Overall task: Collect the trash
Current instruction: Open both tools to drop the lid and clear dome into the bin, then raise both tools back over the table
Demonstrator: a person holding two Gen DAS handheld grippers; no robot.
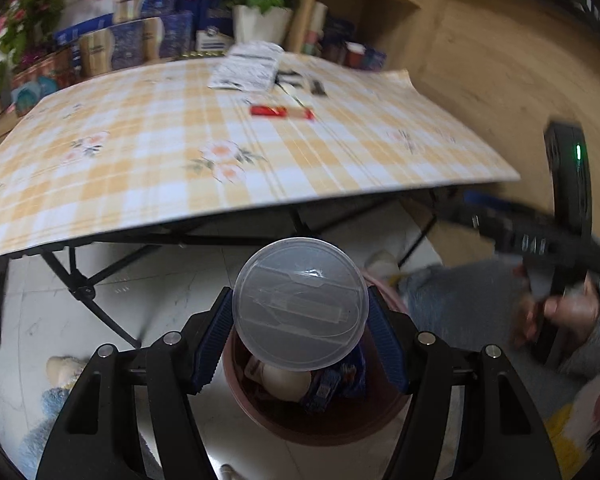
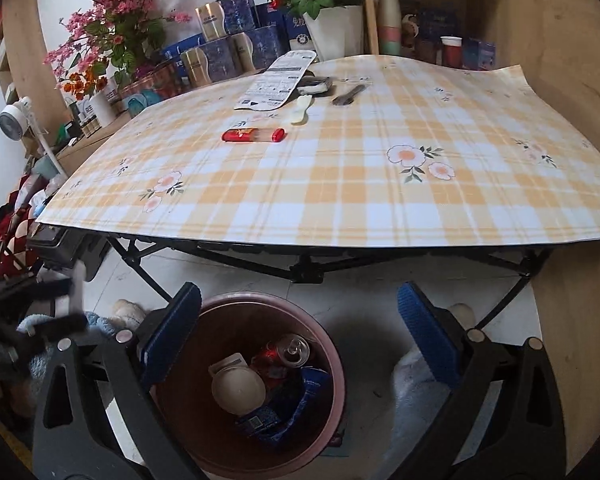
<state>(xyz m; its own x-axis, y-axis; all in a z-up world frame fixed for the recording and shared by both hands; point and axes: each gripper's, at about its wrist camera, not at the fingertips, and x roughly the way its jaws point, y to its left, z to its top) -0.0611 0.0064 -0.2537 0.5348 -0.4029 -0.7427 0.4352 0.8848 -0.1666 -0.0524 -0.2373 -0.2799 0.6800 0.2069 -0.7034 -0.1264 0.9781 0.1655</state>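
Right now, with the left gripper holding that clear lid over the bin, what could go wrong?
1. The clear lid is pinched only at its edges by the left gripper; it may slip or flip before release.
2. It sits toward the far rim of the bin, so it could drop onto the floor.
3. The right gripper hangs open over the same bin; the two could collide.

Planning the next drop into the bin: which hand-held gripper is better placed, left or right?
Left. The left hand-held gripper already holds the clear plastic lid right above the bin. The right hand-held gripper is open and empty.
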